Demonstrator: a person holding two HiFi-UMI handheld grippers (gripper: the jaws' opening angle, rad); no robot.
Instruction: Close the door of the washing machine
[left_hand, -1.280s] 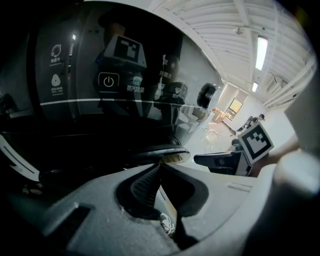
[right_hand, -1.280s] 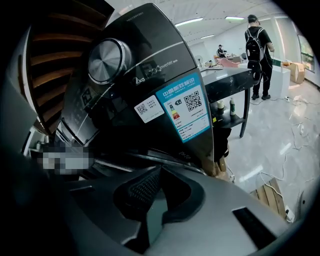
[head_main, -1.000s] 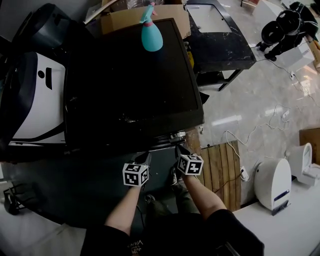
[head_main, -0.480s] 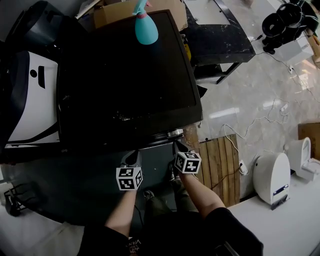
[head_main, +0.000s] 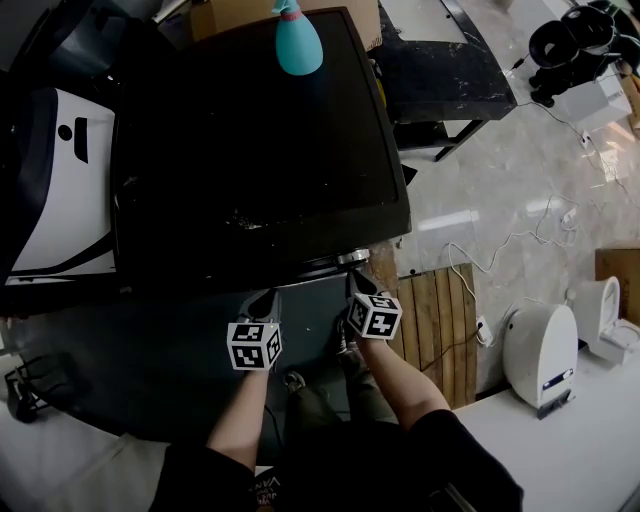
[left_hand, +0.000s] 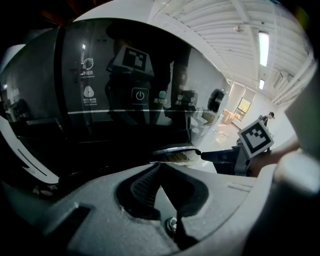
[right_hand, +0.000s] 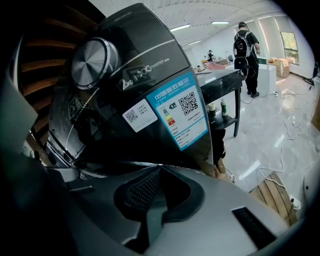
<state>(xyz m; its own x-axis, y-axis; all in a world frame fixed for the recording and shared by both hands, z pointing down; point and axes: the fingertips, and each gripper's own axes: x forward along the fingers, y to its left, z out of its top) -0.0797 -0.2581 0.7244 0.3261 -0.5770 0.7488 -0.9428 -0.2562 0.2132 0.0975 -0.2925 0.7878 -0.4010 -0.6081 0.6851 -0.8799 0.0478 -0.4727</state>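
Black and glossy, the washing machine (head_main: 260, 150) fills the head view straight ahead of me, and both grippers sit at its front edge. The left gripper (head_main: 267, 297) is near the middle of the front, and the right gripper (head_main: 357, 283) is just below the chrome knob (right_hand: 95, 57) at the right corner. Each gripper's jaws are pressed together with nothing between them. I cannot pick the door out from the dark front face below the overhanging top. Beside the knob I read "2kg" and "inverter". Under that are a small white QR sticker (right_hand: 137, 116) and a blue energy label (right_hand: 182, 115) with its own QR code. A power symbol (left_hand: 139, 95) shows on the panel in the left gripper view. A teal spray bottle (head_main: 298, 45) stands on the lid at the back. To the right lie a slatted wooden board (head_main: 435, 330) and loose cables (head_main: 500, 255). A person with a backpack (right_hand: 246, 42) stands by a black table (right_hand: 225, 80).
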